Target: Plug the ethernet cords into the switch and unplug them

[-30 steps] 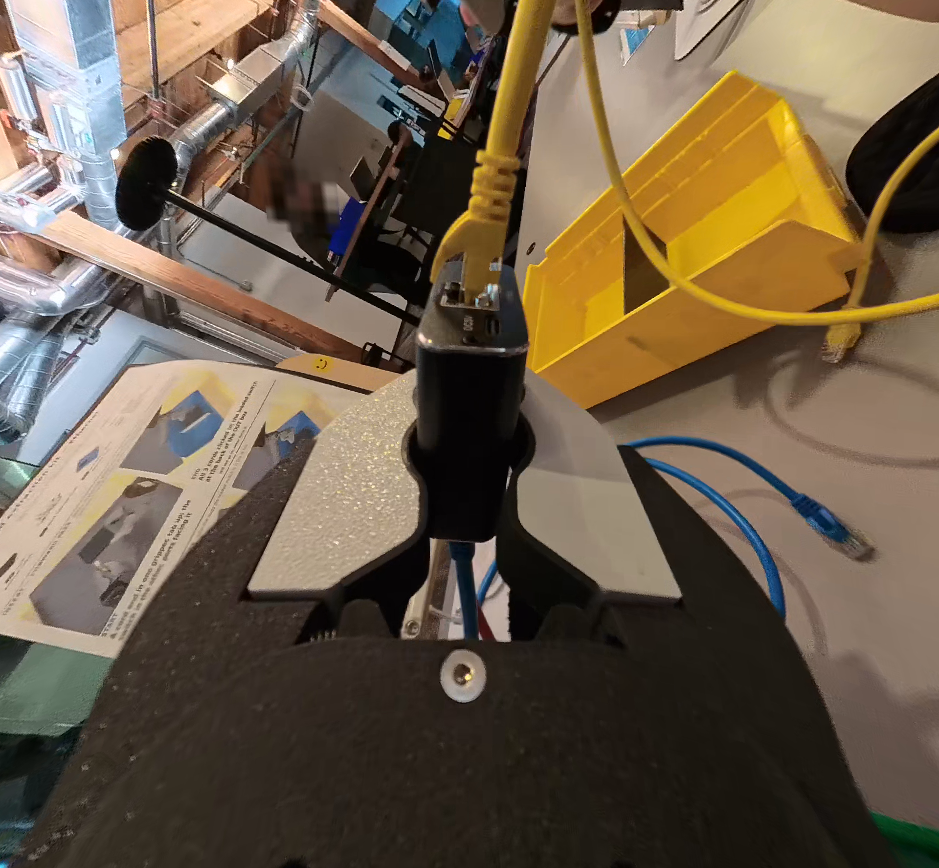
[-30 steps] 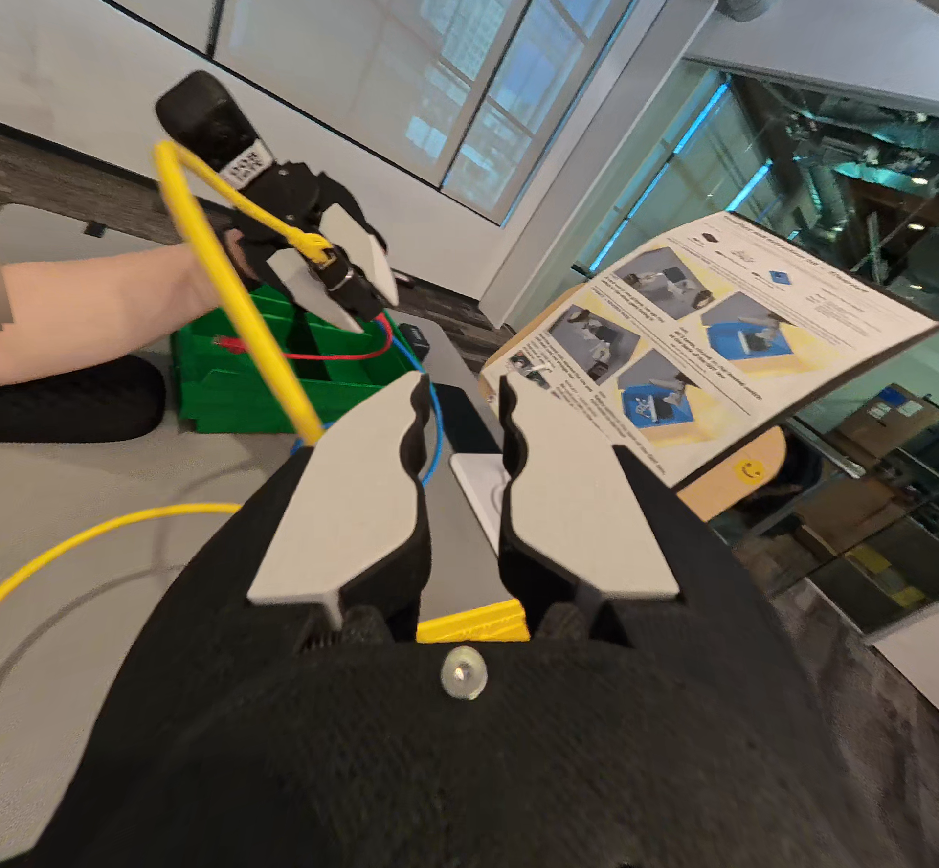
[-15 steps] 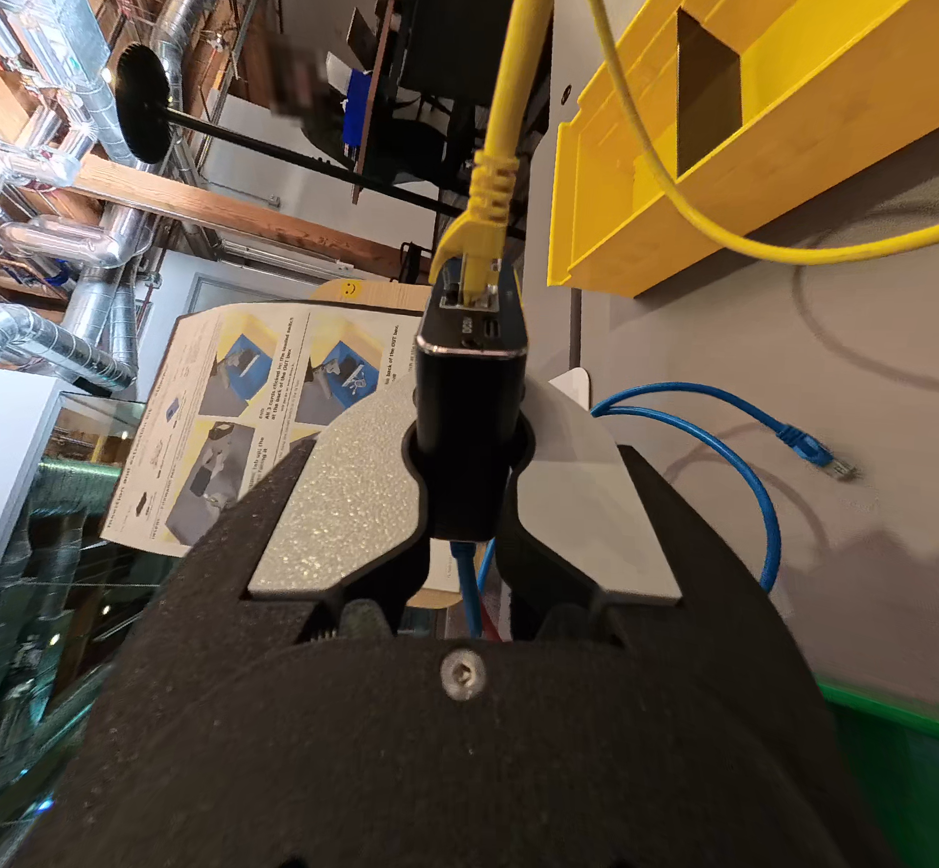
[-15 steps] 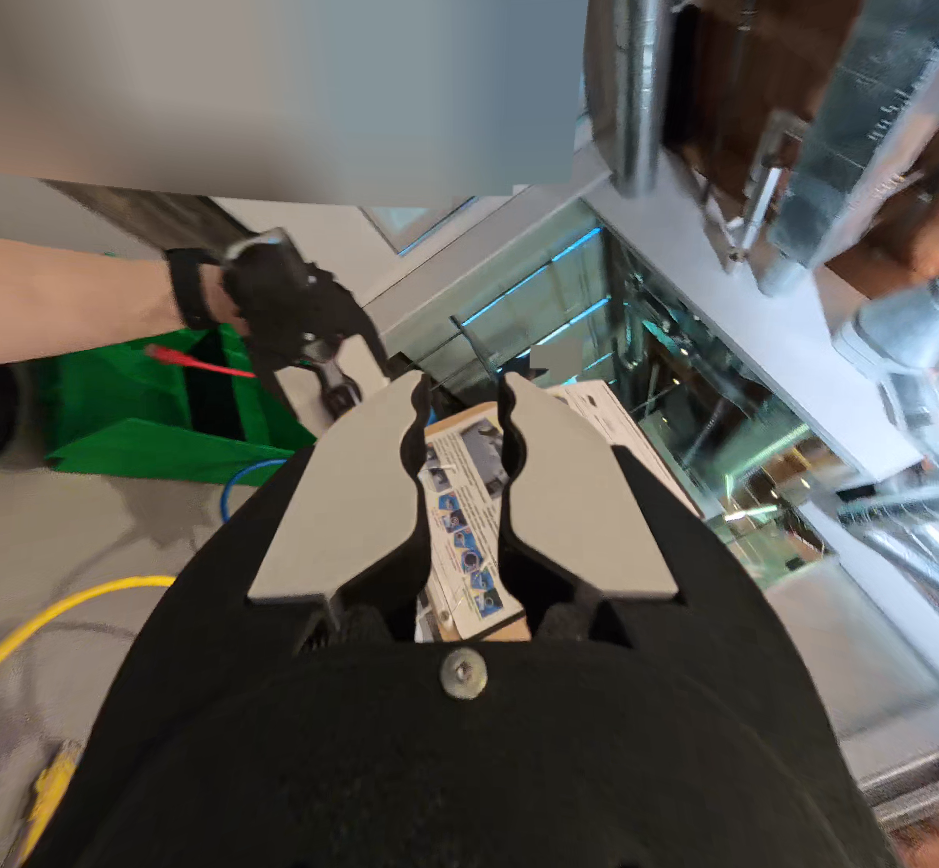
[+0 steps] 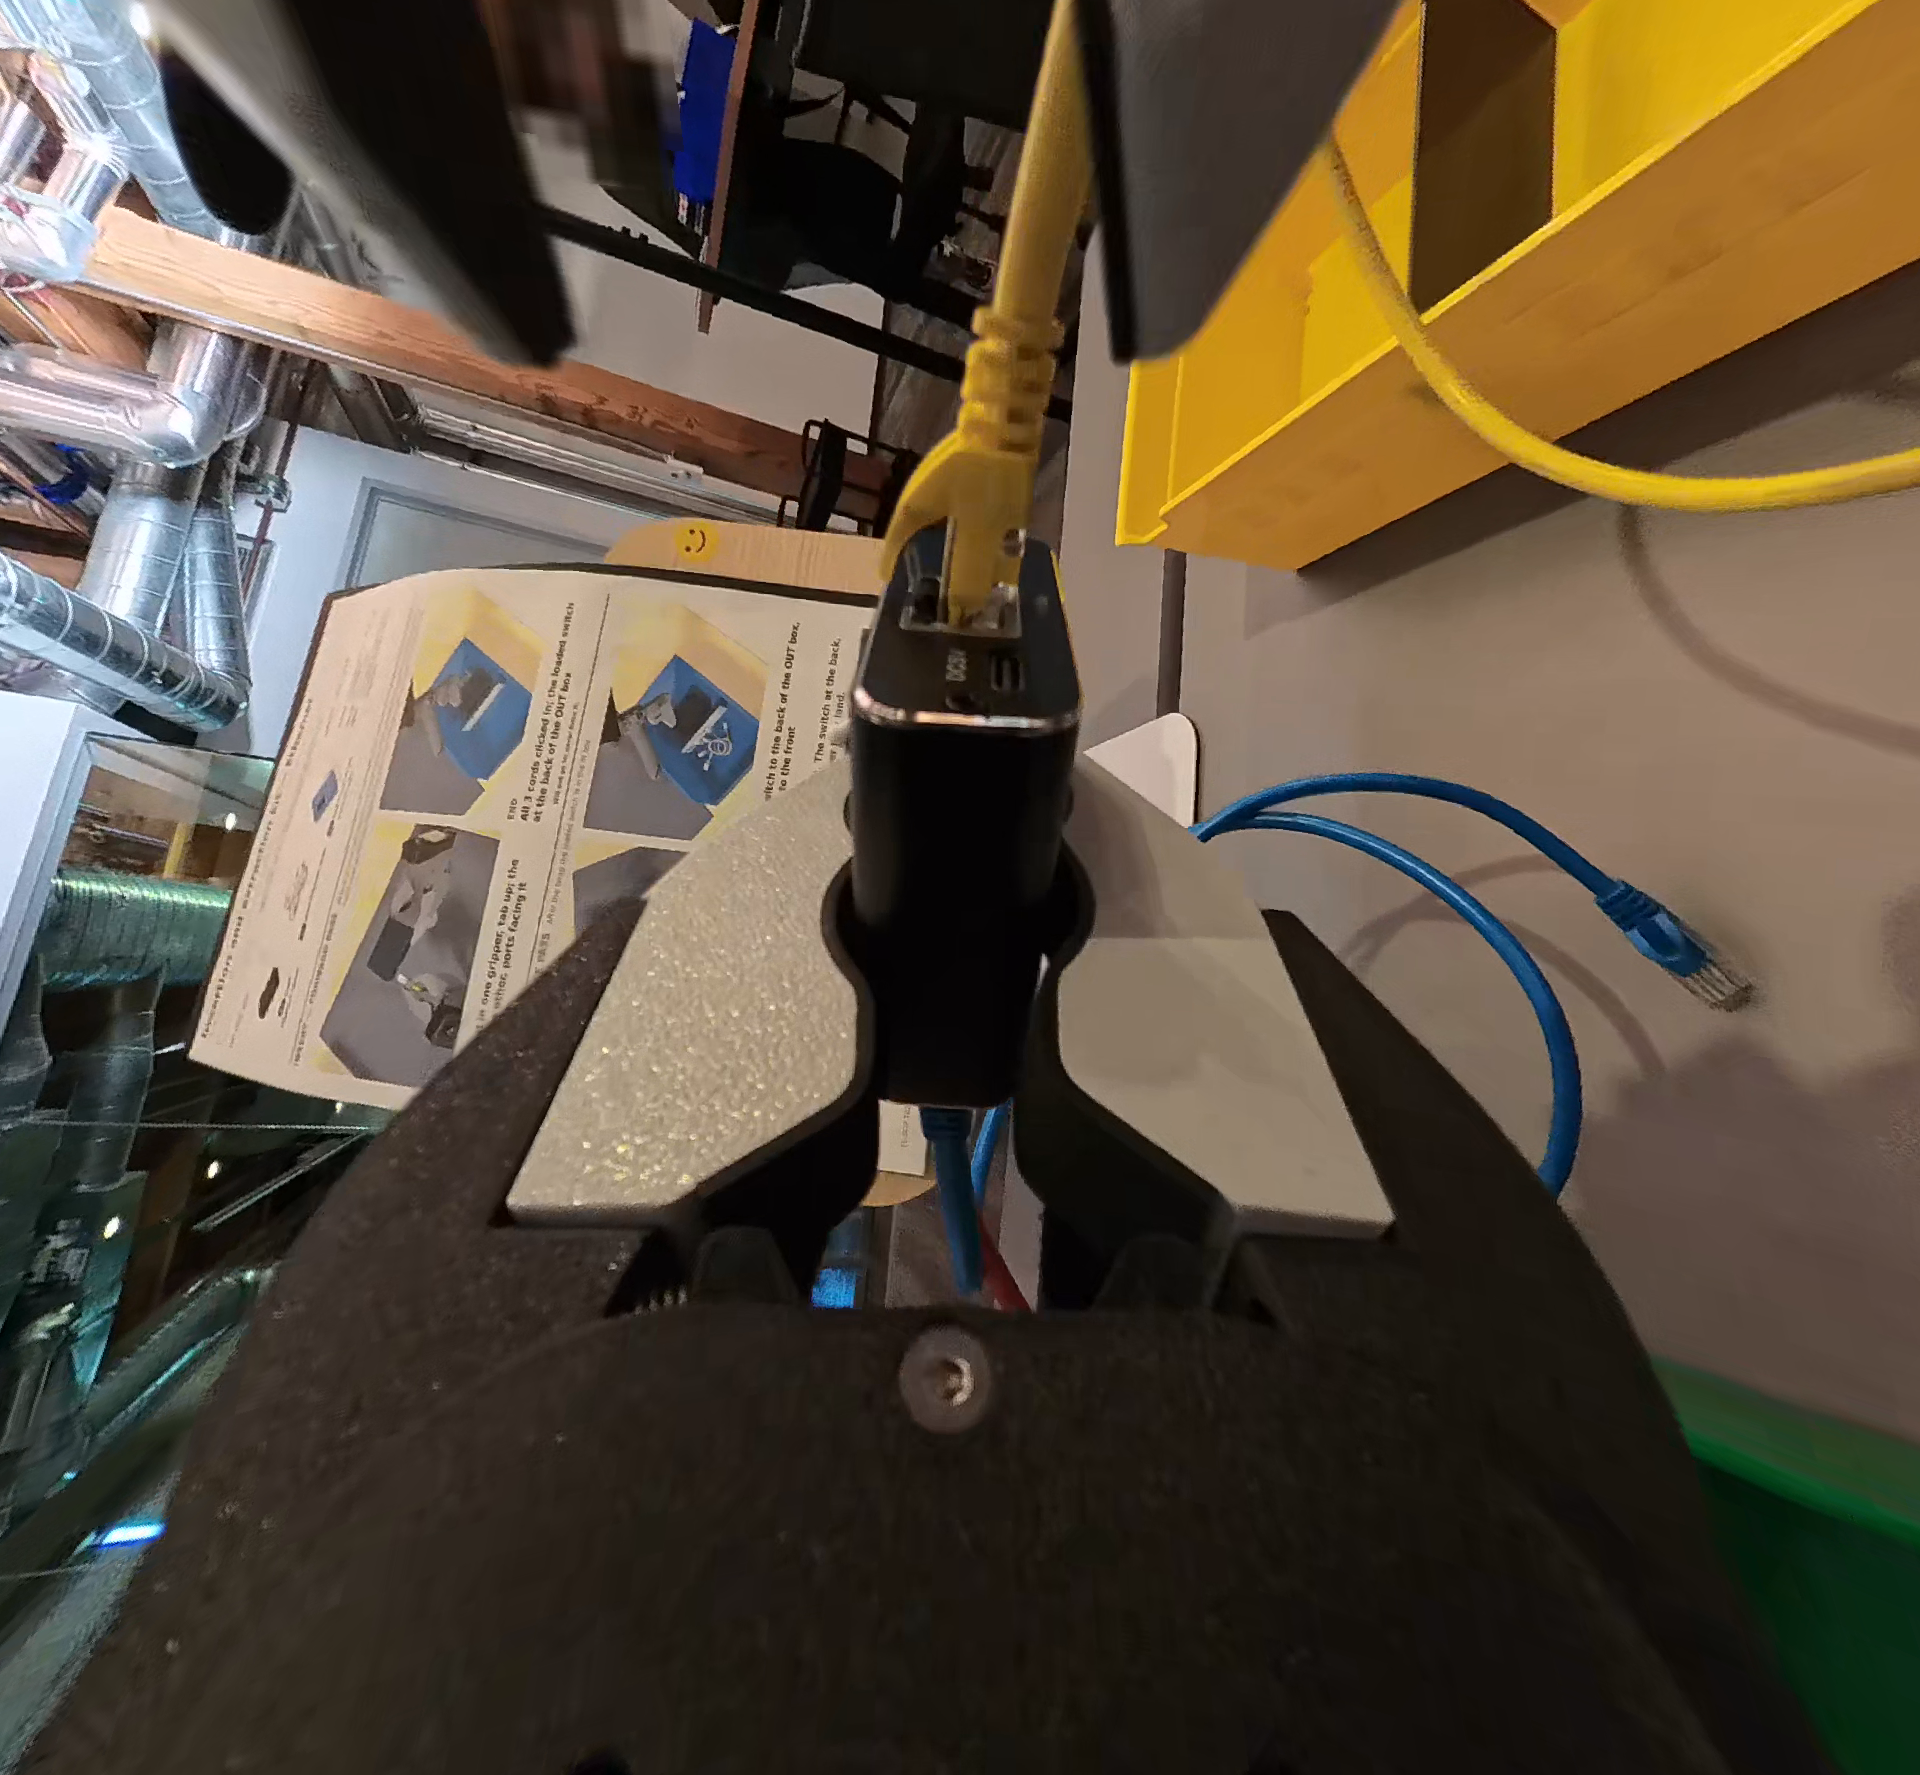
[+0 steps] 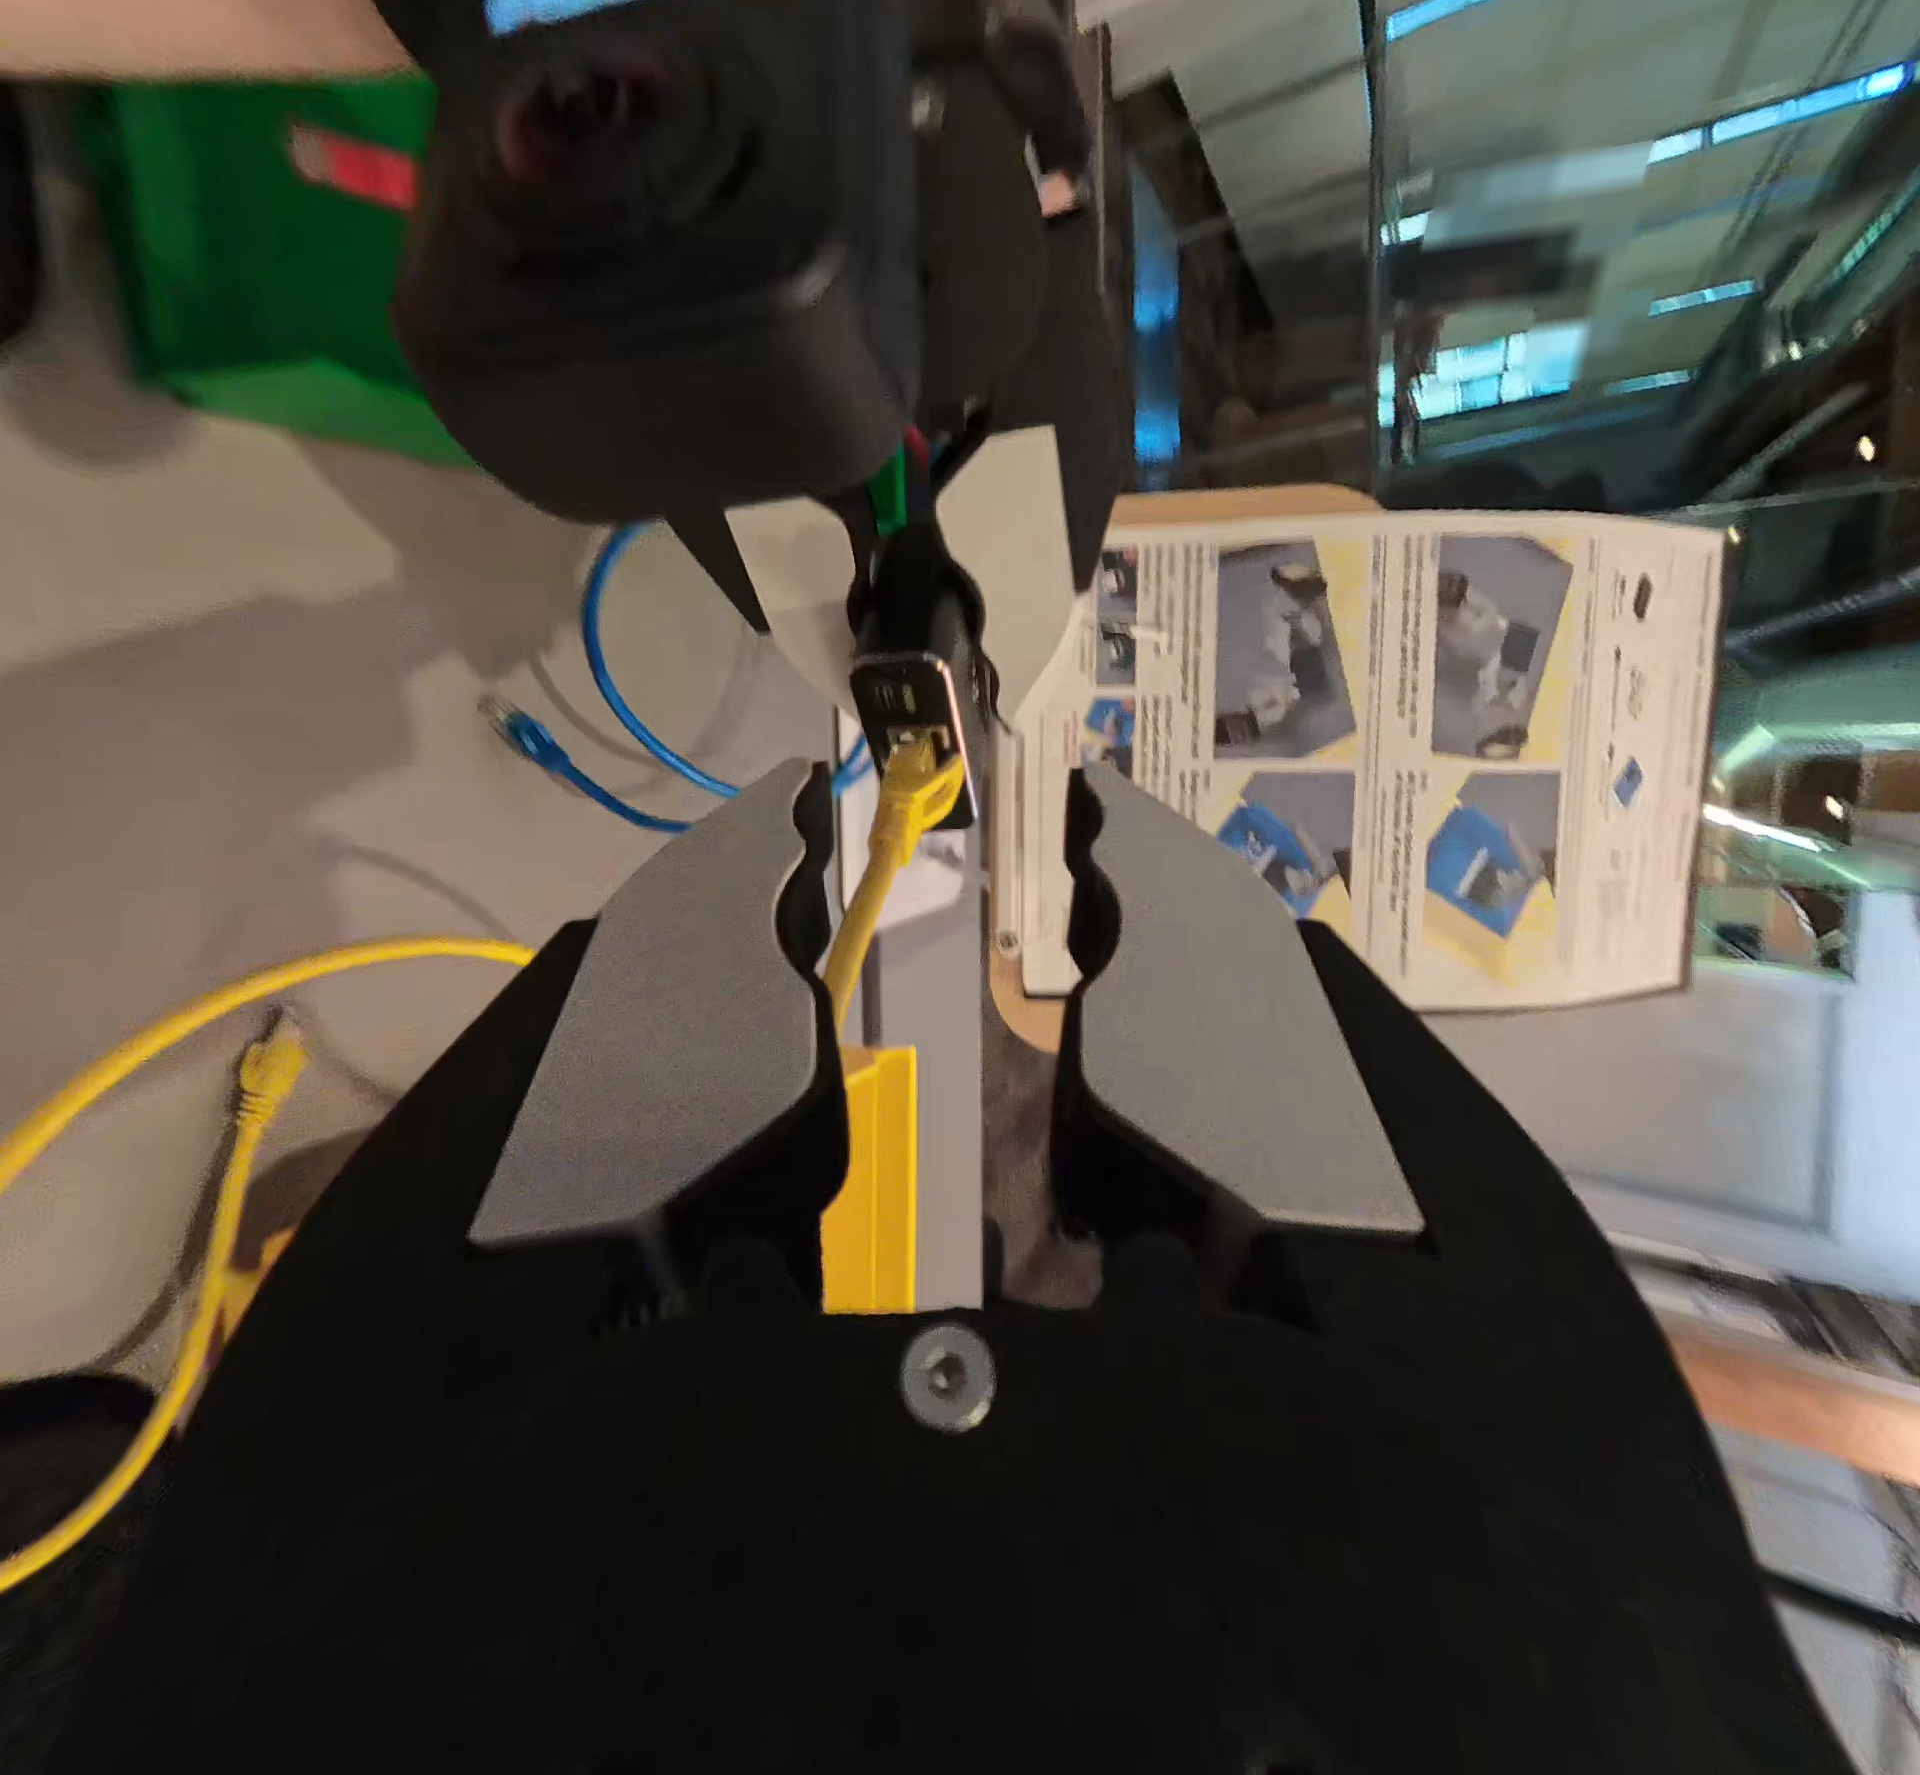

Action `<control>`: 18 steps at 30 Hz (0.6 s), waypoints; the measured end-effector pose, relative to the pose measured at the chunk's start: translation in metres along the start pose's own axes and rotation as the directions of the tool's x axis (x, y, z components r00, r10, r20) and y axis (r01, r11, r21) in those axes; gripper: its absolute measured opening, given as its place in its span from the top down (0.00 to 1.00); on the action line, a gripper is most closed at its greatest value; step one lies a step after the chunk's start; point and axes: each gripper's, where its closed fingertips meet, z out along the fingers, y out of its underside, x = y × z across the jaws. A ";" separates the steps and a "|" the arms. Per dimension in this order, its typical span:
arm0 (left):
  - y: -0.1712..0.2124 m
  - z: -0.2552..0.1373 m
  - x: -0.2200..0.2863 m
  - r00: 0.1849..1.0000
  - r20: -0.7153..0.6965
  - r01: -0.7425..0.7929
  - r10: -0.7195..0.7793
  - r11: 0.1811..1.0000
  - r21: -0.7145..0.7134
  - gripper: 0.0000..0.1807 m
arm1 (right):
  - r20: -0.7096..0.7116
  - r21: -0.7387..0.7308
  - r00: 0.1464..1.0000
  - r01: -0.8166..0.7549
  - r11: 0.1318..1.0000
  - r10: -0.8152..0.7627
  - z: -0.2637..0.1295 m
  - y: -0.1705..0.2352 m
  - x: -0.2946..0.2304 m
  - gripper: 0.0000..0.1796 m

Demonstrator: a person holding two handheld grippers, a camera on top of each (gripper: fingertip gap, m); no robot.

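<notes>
**Switch held in the left gripper, yellow cord plugged in, right gripper spread around the cord**

The switch (image 5: 961, 852), one small black box, sits clamped between the fingers of the left gripper (image 5: 961, 904), lifted above the grey table (image 5: 1558, 686), with its port end facing away from the camera. One yellow ethernet cord (image 5: 1013, 271) has its plug seated in a port on that far end. One blue ethernet cord (image 5: 1507, 904) enters the switch at the near end, loops out to the right and lies on the table with its other plug free. A short stretch of red cord shows beside the blue one under the switch; its ends are hidden.

The right gripper (image 6: 940, 884) faces the switch's port end from close by. Its fingers stand apart, with the yellow cord running between them nearer the left finger; whether it touches that finger cannot be told. The yellow cord's other end (image 6: 260, 1071) lies free on the table to the left.

Two bins are visible: one yellow bin (image 5: 1558, 291) at the far right in the left wrist view, and one green bin (image 6: 239, 271) behind the left gripper in the right wrist view. One printed instruction sheet (image 6: 1351, 769) stands on a board beyond the table edge. Open tabletop lies around the blue loop.
</notes>
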 end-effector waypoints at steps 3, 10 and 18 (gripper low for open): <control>-0.001 -0.001 -0.002 0.999 -0.004 0.043 -0.043 0.999 0.016 0.85 | -0.019 -0.106 1.000 -0.006 0.994 0.004 0.001 0.016 -0.001 0.75; 0.001 -0.003 -0.004 0.995 -0.021 0.102 -0.100 0.992 0.074 0.85 | -0.052 0.250 0.980 -0.172 0.953 0.190 -0.079 -0.028 0.027 0.75; -0.041 -0.012 0.002 0.993 -0.073 0.112 -0.097 0.963 0.245 0.85 | 0.022 0.321 0.999 -0.037 0.947 0.032 -0.081 0.002 0.071 0.78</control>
